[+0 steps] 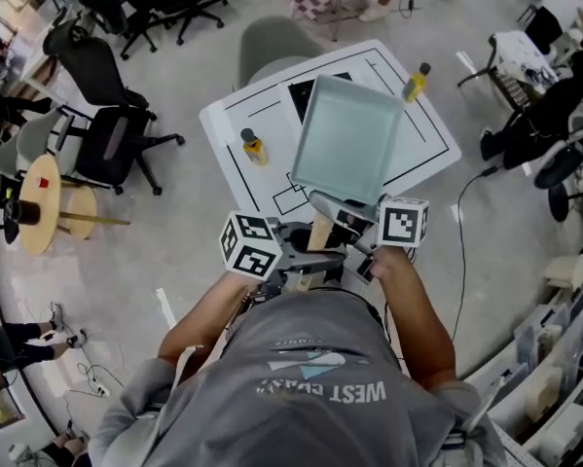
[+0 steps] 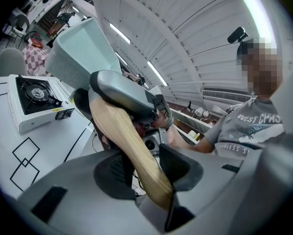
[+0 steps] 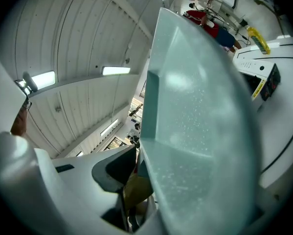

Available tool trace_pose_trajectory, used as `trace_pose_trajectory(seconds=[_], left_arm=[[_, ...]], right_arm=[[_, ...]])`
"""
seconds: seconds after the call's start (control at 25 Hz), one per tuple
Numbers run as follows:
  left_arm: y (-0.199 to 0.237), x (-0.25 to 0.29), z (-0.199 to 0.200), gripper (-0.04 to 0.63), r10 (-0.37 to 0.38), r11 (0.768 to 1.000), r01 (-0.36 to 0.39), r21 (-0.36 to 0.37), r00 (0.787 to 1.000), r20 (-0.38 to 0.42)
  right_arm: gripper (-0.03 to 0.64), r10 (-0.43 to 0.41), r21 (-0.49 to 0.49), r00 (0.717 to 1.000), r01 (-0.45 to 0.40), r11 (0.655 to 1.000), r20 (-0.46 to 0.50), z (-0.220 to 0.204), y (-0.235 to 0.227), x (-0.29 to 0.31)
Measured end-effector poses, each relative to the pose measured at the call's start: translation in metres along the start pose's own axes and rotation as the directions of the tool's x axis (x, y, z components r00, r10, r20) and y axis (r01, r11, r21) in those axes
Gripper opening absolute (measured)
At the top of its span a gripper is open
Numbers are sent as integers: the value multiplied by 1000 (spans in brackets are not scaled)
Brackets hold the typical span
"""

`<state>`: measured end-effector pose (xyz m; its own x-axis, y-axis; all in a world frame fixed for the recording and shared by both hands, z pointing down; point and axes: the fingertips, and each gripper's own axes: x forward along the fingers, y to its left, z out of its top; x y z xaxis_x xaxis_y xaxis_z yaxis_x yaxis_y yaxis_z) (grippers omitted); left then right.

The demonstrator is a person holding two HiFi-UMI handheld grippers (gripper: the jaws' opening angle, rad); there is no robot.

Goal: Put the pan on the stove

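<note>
A square pale-green pan [image 1: 346,139] with a wooden handle [image 1: 322,230] hangs tilted in the air above the white table [image 1: 422,154]. It covers most of the stove [image 1: 309,93], whose black top shows at the pan's far-left edge. My left gripper [image 1: 306,256] is shut on the handle [image 2: 131,146], with the pan body [image 2: 80,53] up and to the left. The stove [image 2: 36,99] sits on the table at left. My right gripper [image 1: 354,232] is also shut on the handle [image 3: 134,190], close to the pan wall [image 3: 200,111].
Two yellow bottles stand on the table, one at the left [image 1: 255,147] and one at the far right [image 1: 417,82]. Black outlines are marked on the tabletop [image 2: 24,160]. Office chairs [image 1: 106,125] and a round wooden stool [image 1: 40,202] stand on the floor at left.
</note>
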<state>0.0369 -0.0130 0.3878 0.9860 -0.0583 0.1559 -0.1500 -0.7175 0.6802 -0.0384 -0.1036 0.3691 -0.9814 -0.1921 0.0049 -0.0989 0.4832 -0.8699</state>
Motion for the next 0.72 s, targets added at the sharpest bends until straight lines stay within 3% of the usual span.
trace_pose_trajectory(seconds=[0.72], left_arm=[[63, 56, 45, 137, 176, 983, -169, -64, 977, 120]], right_arm=[[147, 107, 33, 980, -103, 994, -166, 49, -52, -22]])
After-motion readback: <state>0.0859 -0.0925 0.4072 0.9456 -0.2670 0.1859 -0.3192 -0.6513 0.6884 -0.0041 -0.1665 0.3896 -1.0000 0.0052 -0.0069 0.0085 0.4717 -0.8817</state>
